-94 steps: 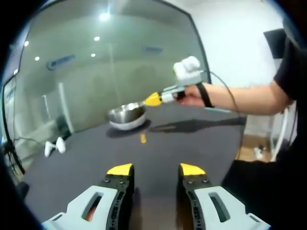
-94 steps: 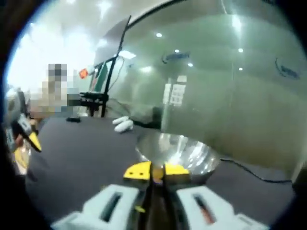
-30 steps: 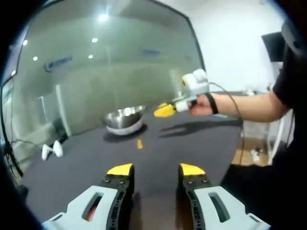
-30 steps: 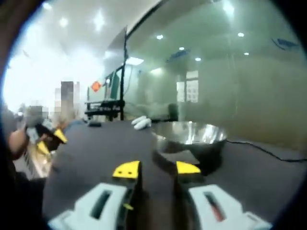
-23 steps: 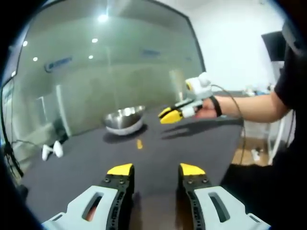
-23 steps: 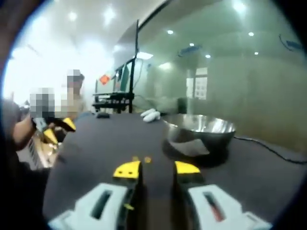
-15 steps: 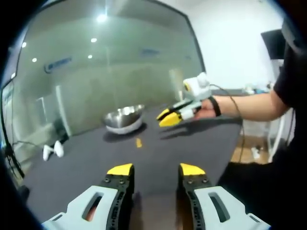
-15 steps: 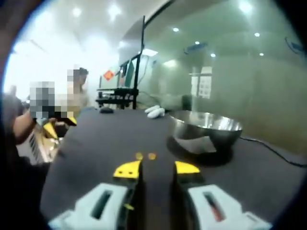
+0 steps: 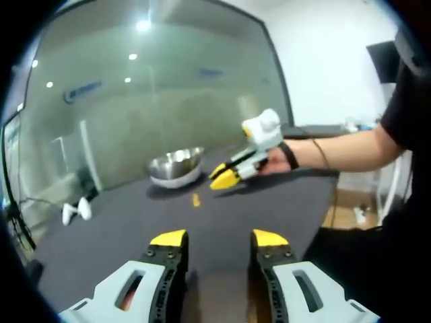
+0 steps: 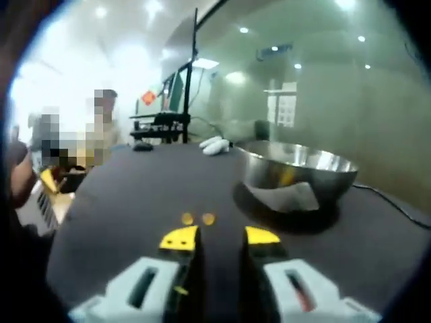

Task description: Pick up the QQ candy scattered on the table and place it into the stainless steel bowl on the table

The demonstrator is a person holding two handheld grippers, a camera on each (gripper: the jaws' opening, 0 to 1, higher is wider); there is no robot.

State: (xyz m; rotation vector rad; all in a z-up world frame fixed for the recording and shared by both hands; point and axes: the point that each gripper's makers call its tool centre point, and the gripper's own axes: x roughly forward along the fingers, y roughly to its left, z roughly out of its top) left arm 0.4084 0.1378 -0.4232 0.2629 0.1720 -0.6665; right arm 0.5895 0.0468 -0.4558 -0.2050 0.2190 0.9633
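The stainless steel bowl [image 9: 176, 166] stands on the dark table [image 9: 135, 229] at the far side; in the right gripper view the bowl [image 10: 297, 174] is right of centre. Yellow QQ candy [image 9: 195, 200] lies on the table in front of it; the right gripper view shows two pieces [image 10: 197, 219] just beyond my jaws. My left gripper [image 9: 218, 238] is open and empty, low over the near table. My right gripper [image 10: 220, 236] is open and empty; the left gripper view shows it [image 9: 222, 177] held in a hand, slanting down right of the candy.
A white object [image 9: 74, 211] lies at the table's far left edge, seen too [image 10: 215, 144] behind the bowl. A cable [image 10: 387, 198] runs from the bowl's right. The person's arm [image 9: 337, 143] reaches in from the right. People and equipment [image 10: 158, 124] stand beyond the table.
My right gripper has opened, drawn back from the bowl and dropped lower toward the candy. The left gripper has stayed put.
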